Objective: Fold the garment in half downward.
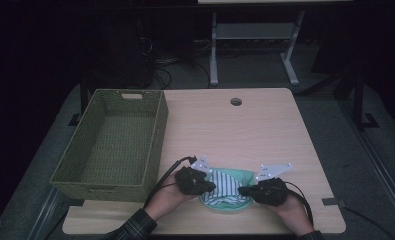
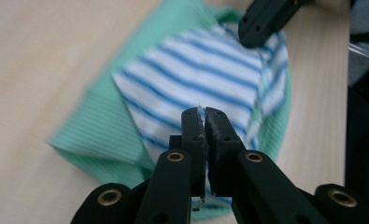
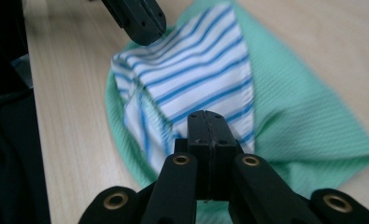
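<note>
Your left tool (image 1: 211,186) and right tool (image 1: 242,190) are both clenched on the striped cloth (image 1: 226,187), which lies on the green cloth (image 1: 242,175) at the worktop's (image 1: 245,130) near edge.

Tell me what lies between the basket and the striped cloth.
The left tongs and the hand holding them; otherwise bare table, in the high view, between basket and striped cloth.

Dim room, grey floor (image 1: 335,125), white desk frame (image 1: 255,35) behind table (image 1: 265,130)
</note>
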`<state>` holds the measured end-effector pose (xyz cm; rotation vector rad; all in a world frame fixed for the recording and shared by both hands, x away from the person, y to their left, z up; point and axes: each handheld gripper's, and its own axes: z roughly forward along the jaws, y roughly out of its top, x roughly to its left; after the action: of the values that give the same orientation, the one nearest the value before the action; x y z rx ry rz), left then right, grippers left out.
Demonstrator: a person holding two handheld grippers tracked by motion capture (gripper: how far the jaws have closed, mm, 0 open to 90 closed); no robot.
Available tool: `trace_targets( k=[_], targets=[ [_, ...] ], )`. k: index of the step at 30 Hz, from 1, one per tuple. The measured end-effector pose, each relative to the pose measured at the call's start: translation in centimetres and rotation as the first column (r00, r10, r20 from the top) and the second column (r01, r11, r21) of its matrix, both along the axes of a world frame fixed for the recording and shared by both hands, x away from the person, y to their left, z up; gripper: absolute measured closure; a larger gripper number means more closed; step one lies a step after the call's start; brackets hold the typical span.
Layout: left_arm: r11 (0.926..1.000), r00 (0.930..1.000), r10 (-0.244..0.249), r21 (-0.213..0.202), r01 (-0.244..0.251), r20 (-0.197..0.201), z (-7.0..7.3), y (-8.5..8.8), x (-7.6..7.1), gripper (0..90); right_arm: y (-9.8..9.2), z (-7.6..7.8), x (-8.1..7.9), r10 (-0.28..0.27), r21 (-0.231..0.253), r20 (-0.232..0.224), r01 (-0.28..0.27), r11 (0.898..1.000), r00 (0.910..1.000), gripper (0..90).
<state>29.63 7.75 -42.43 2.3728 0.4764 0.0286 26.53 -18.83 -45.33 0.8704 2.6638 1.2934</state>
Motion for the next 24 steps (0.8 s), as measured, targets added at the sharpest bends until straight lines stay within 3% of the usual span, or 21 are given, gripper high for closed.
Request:
trace_targets(
  k=[2,6,11,16,24],
  targets=[
    [0.9997,0.9991,0.023,-0.013,-0.023,0.036,0.7,-0.2,0.5,86.4,0.1,0.5,0.5,-0.006,-0.001,0.024,0.006,1.000,0.9997,89.9],
    [0.9988,0.9965,0.046,-0.017,-0.045,0.070,1.4,-0.7,1.8,86.5,0.3,1.2,1.7,-0.020,0.006,0.055,0.020,1.000,0.9983,90.0],
    [0.9950,0.9923,0.098,-0.023,-0.097,0.075,0.9,-1.3,3.3,86.4,0.6,1.2,3.5,-0.050,0.013,0.074,0.049,0.999,0.9960,90.0],
    [0.9940,0.9926,0.104,0.028,-0.106,0.063,-0.2,-1.5,3.9,86.4,0.9,0.4,4.6,-0.072,-0.003,0.056,0.072,0.997,0.9959,90.0],
    [0.9874,0.9922,0.114,0.105,-0.118,0.051,-2.4,-1.8,4.4,86.8,1.4,-1.4,5.1,-0.074,-0.063,0.018,0.075,0.995,0.9971,90.0]
  ],
)
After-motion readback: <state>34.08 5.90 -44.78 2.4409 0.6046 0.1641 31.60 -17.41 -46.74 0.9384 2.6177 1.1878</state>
